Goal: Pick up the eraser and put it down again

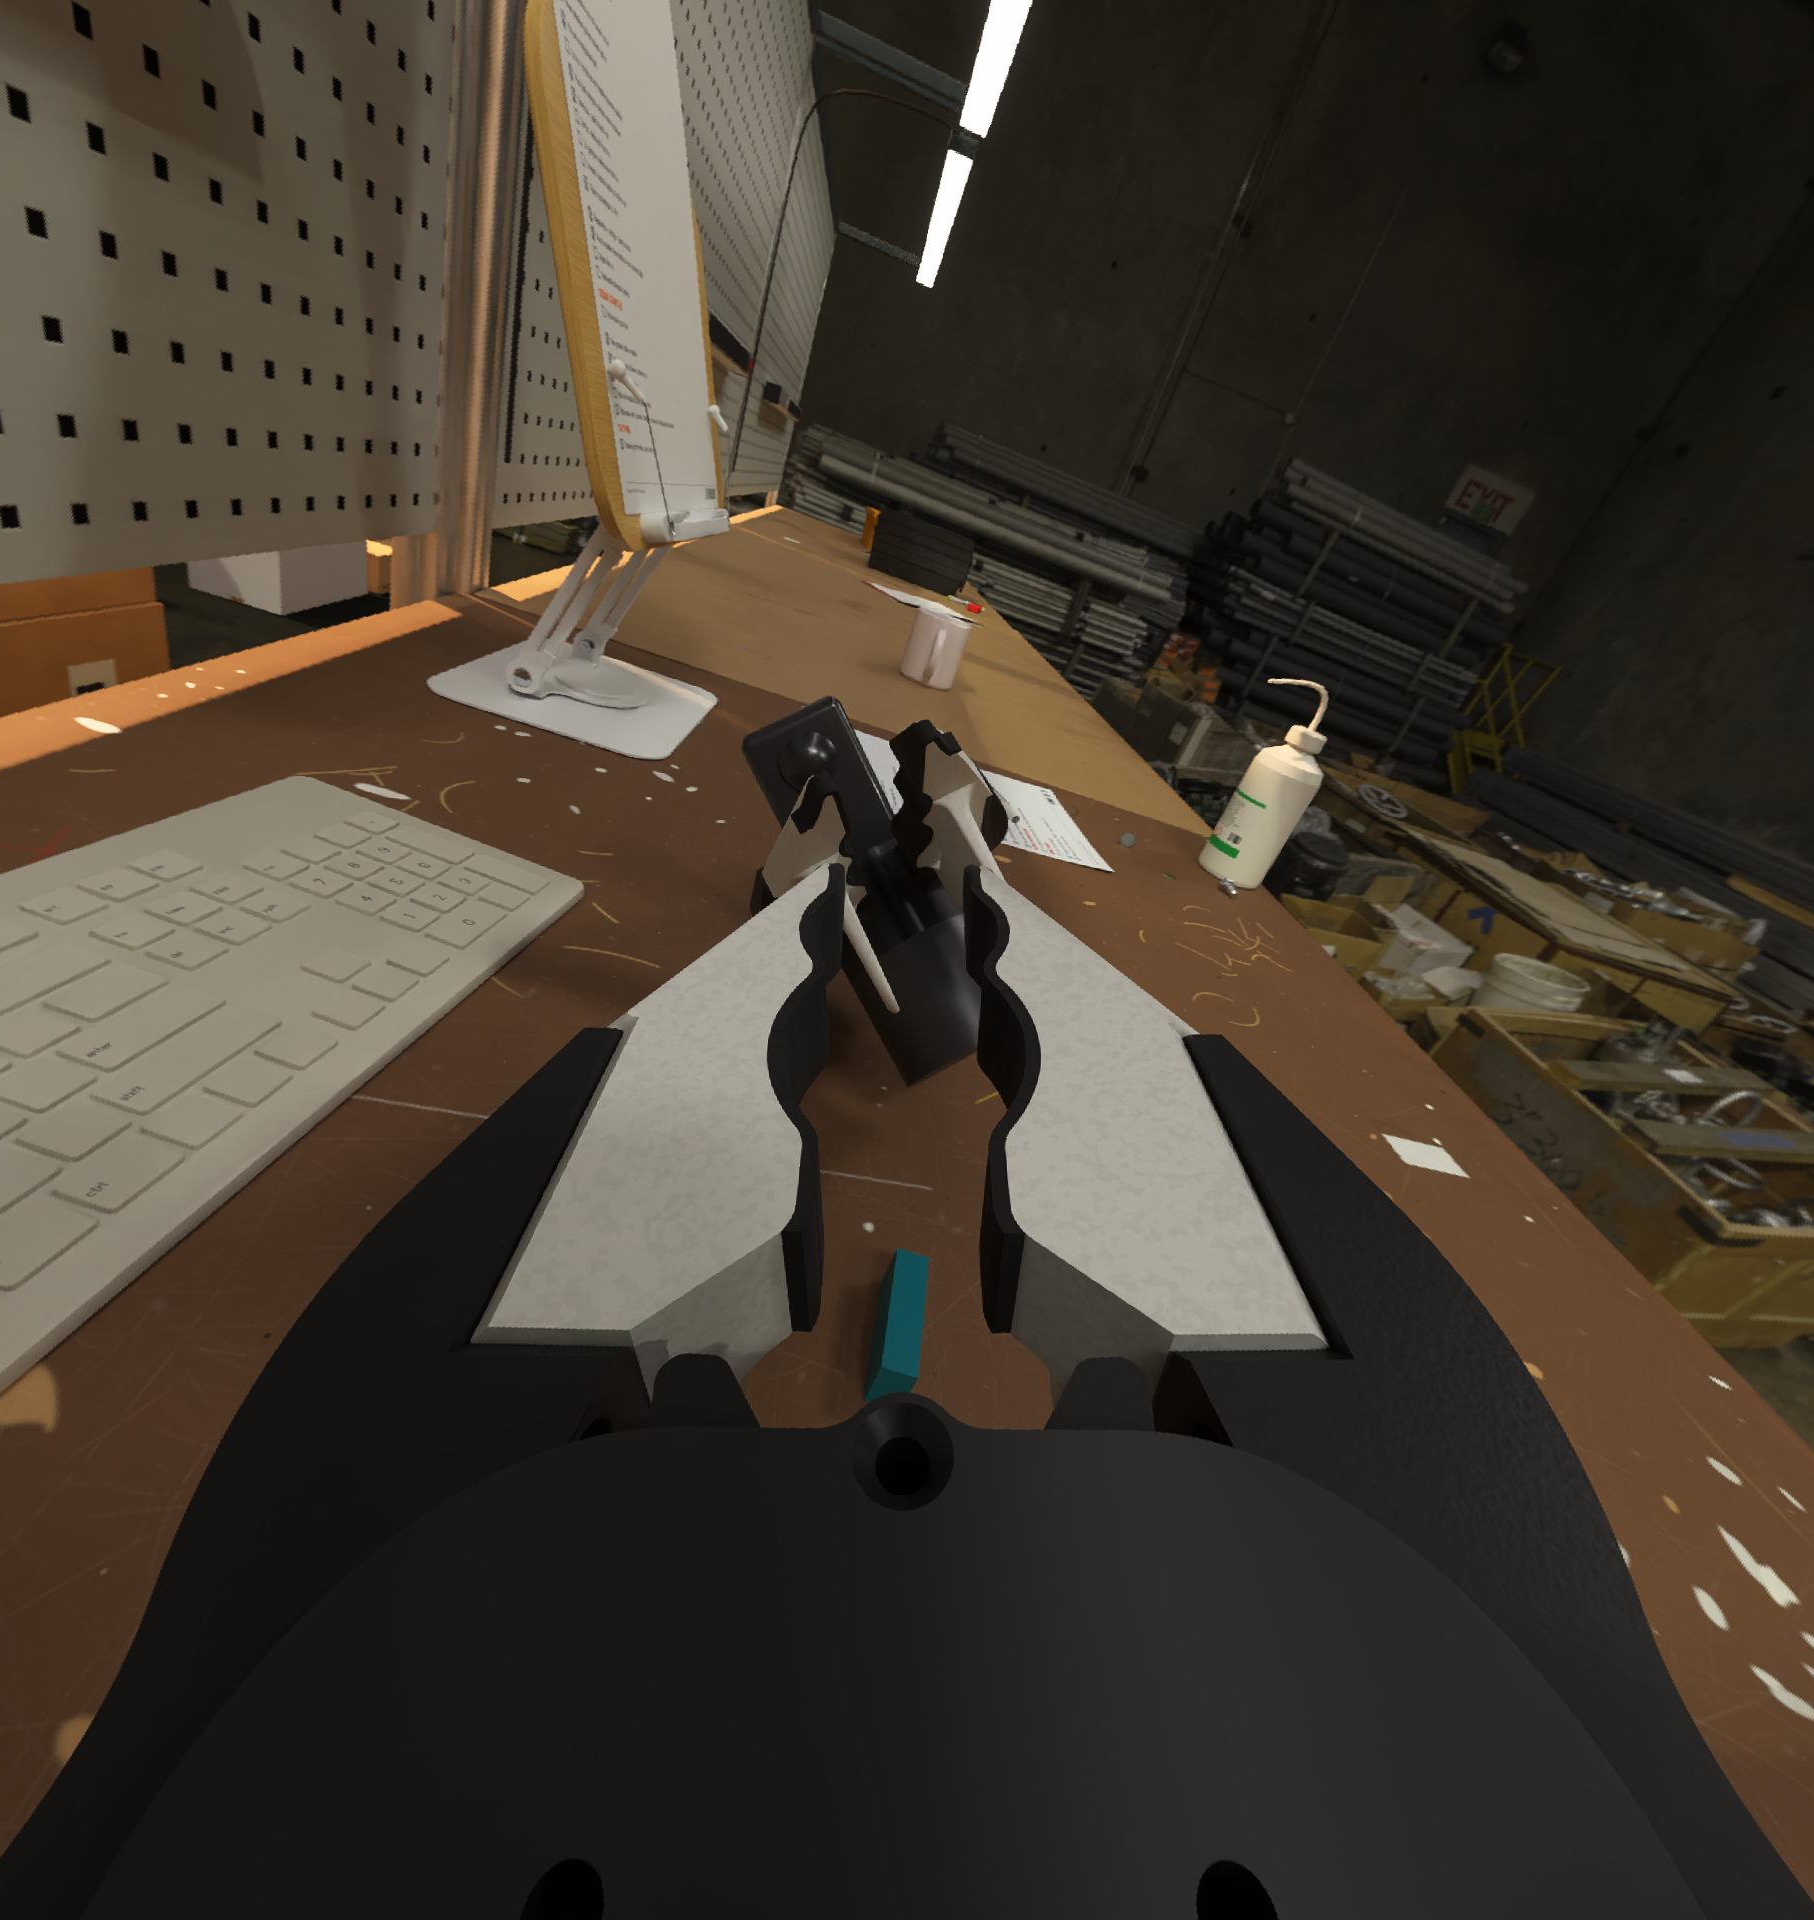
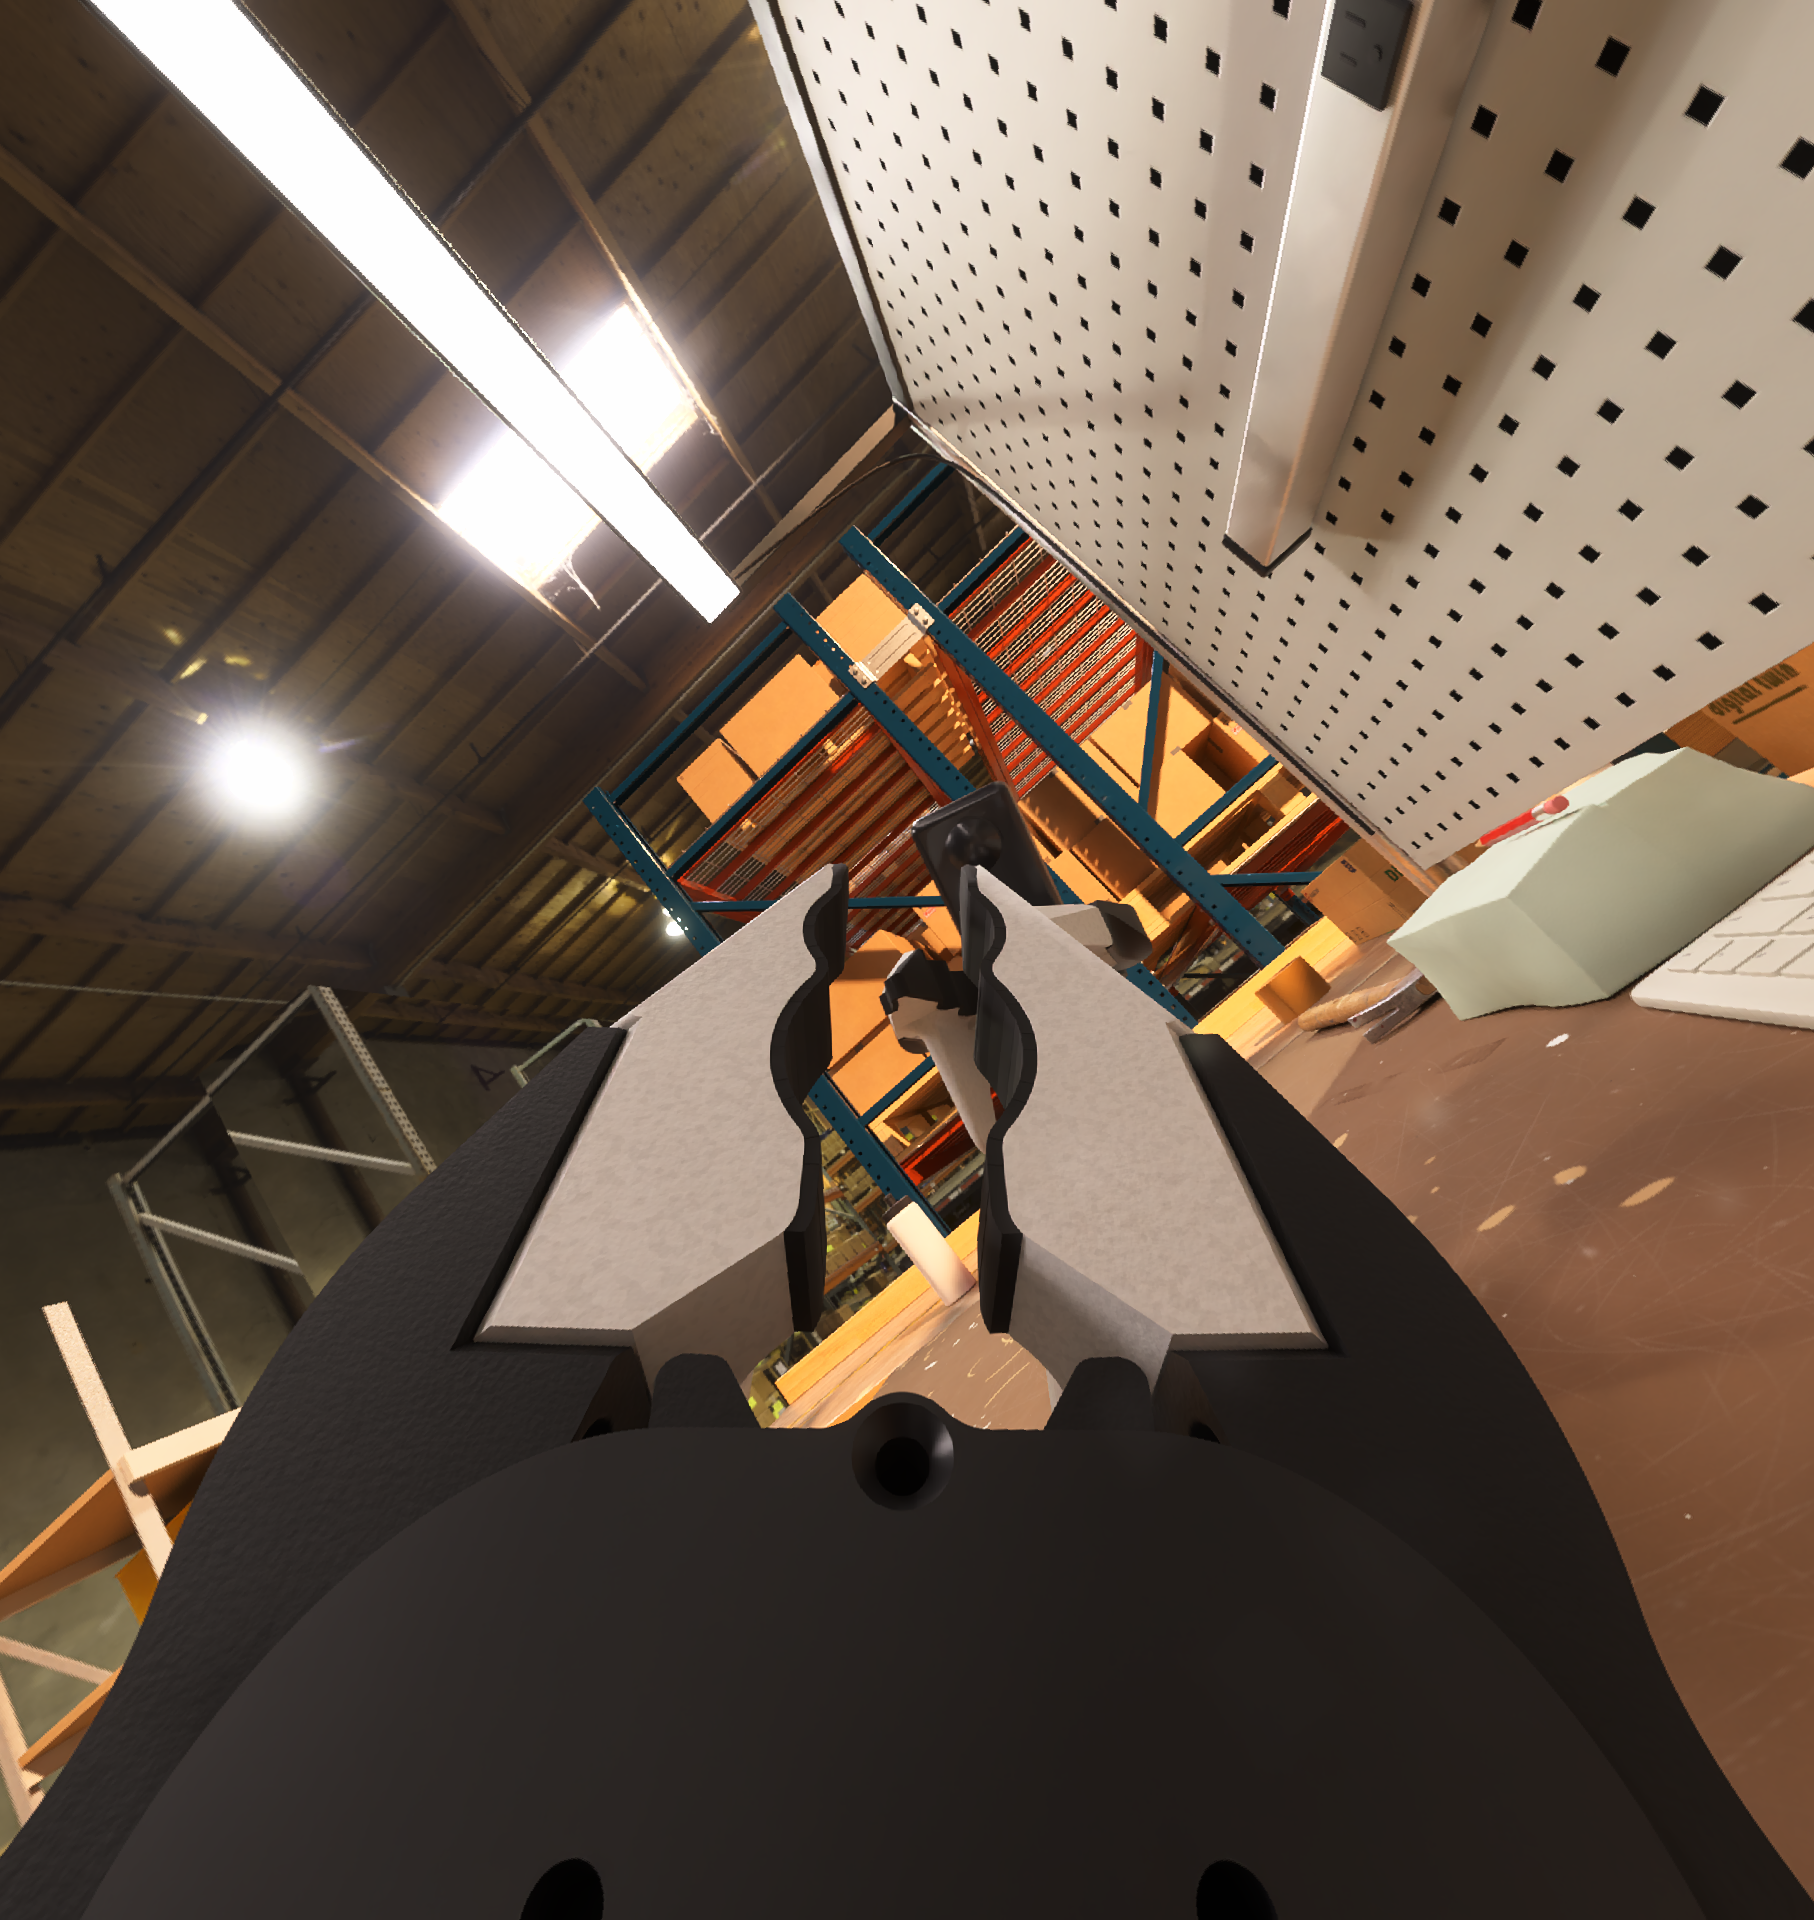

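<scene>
So my left gripper (image 1: 903, 894) is open, hovering low with the teal eraser (image 1: 898, 1325) lying on the desk (image 1: 1142, 1060) under its palm, behind the fingertips. Eraser's long axis runs roughly along the fingers. The right gripper (image 2: 903, 894), also open, points off at the ceiling, so left's my pick.

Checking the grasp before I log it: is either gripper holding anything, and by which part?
Nothing is held. The teal eraser lies on the table, untouched between the left gripper's open jaws. The right gripper is empty too.

Teal eraser (image 1: 898, 1325) (slim block) lies flat on tabletop.
</scene>
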`<state>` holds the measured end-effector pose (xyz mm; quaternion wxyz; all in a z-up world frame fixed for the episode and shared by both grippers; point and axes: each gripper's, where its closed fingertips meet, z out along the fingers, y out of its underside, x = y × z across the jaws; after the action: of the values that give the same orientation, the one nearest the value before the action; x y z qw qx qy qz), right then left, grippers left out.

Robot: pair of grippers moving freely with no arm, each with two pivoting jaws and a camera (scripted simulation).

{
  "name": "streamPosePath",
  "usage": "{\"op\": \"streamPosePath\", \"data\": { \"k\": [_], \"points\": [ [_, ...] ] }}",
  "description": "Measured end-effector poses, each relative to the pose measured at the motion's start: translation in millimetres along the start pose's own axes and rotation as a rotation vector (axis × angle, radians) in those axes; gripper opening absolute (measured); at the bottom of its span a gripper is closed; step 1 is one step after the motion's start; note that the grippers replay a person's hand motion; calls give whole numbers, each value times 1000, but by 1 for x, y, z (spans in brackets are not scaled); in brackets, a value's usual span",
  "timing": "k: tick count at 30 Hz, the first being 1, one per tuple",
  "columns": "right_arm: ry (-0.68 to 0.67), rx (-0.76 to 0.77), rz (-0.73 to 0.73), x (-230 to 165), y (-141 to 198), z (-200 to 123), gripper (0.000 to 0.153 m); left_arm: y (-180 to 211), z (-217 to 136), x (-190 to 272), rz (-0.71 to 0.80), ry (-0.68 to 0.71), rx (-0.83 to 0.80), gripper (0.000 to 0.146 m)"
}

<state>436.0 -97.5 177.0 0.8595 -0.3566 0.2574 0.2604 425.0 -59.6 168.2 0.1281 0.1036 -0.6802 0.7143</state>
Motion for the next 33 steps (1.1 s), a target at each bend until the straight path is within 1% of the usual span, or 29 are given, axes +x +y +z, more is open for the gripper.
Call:
{"op": "streamPosePath", "data": {
  "k": [3,8,9,11,17,19,21,24,26,27,28,30,31,32,33],
  "points": [
    [10,-15,-10,2,6,4,21,0,2,-1,12,-27,10,22],
    [48,-74,-82,2,18,9,21,-1,3,-1,-8,-34,30,22],
    [51,-84,-89,2,20,9,21,-1,3,-1,-6,-32,31,17],
    [57,-89,-87,4,21,9,21,0,3,-2,1,-36,27,2],
    [104,-139,-97,11,26,6,21,5,0,-4,6,-32,-7,0],
    [116,-188,-139,11,29,4,23,8,-2,-3,20,-20,-29,0],
    [134,-238,-203,11,30,3,34,13,-7,-4,58,-19,-67,0],
    [185,-319,-354,11,29,-2,41,24,-20,-7,130,-35,-137,0],
    [249,-409,-477,16,29,-7,50,33,-34,-9,214,-50,-211,0],
    [279,-471,-533,19,32,-11,51,39,-42,-9,271,-56,-262,1],
    [304,-567,-585,23,38,-17,52,48,-51,-9,328,-54,-327,1],
    [348,-846,-660,34,57,-39,51,63,-68,-13,416,-58,-448,1],
    [383,-976,-703,41,64,-51,50,69,-75,-16,455,-75,-482,1],
    [418,-1059,-744,46,68,-59,48,72,-80,-19,480,-88,-497,1],
    [425,-1096,-764,47,73,-63,46,74,-83,-21,487,-94,-505,1]
  ]
}}
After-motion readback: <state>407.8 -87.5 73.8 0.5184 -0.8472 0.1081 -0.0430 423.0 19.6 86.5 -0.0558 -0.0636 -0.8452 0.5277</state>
